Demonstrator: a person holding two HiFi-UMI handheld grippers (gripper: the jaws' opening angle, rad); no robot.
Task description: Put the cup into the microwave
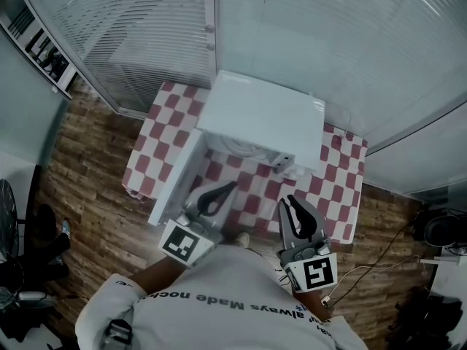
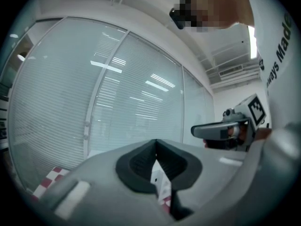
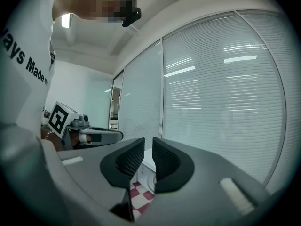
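Cup: its position cannot be confirmed in any view. A pale rounded form [image 1: 232,146] sits just inside the open front of the microwave [image 1: 263,115]; whether this is the cup cannot be told.

Microwave: white, standing on the worktop [image 1: 337,188], which has a red-and-white chequered cover. Its door [image 1: 174,184] hangs open to the person's left, reaching out to the worktop's near edge.

Left hand-held gripper [image 1: 232,187]: held low in front of the open cavity, beside the door's inner face and pointing towards the microwave. In its own view [image 2: 155,142] the fingertips meet and nothing is held.

Right hand-held gripper [image 1: 292,200]: held near the worktop's front edge, right of the cavity and well clear of the microwave. In its own view [image 3: 148,147] the jaws stand a narrow slit apart, with only the microwave front and chequered cover visible beyond them.

Surroundings: a glass partition with blinds [image 1: 328,42] runs directly behind the worktop. A wood-plank floor [image 1: 95,166] lies on either side. The person's white shirt [image 1: 219,297] fills the lower edge of the head view.
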